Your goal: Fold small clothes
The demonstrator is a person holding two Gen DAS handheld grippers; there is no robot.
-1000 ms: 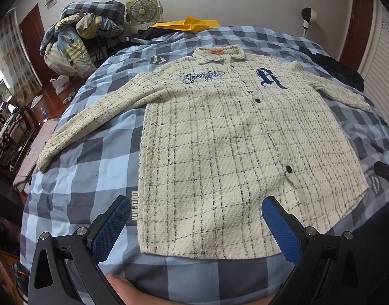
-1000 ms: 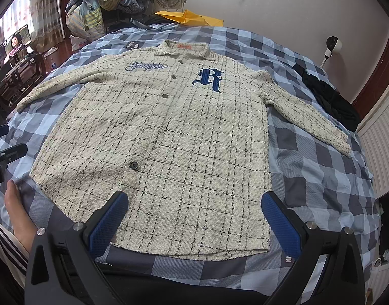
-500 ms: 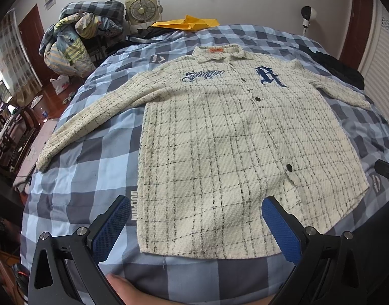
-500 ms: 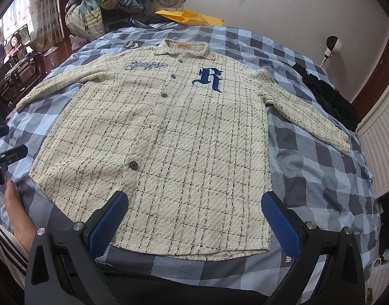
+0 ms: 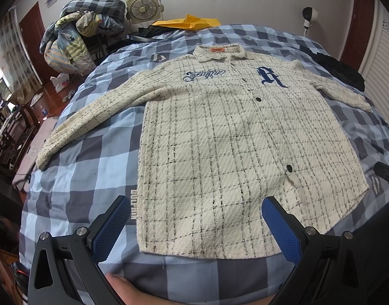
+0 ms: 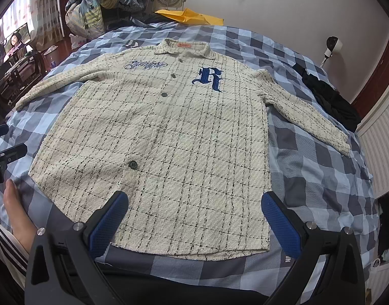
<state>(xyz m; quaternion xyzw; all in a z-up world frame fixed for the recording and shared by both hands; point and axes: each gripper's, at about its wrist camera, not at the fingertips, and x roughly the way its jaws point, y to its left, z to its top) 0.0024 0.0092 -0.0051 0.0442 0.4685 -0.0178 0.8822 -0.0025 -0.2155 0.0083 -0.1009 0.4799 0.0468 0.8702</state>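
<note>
Left wrist view: cream checked shirt (image 5: 219,137) spread flat, front up, buttoned, on a bed with a blue and grey checked cover (image 5: 87,157), collar toward the far wall, both sleeves stretched out to the sides. Beyond the collar, a yellow cloth (image 5: 189,21) at the bed's far edge, a small fan (image 5: 143,7) against the wall, a heap of bedding and clothes (image 5: 85,35) to the left, dark garments (image 5: 339,68) on the bed's right side. Nothing lying on the shirt. Left claw (image 5: 194,226) wide open over the hem's left corner, blue pads well apart, holding nothing, not touching the cloth. Right wrist view: right claw (image 6: 194,222) likewise wide open above the hem's right part, empty, clear of the fabric; a bare foot (image 6: 15,211) at the left edge beside the hem.
</note>
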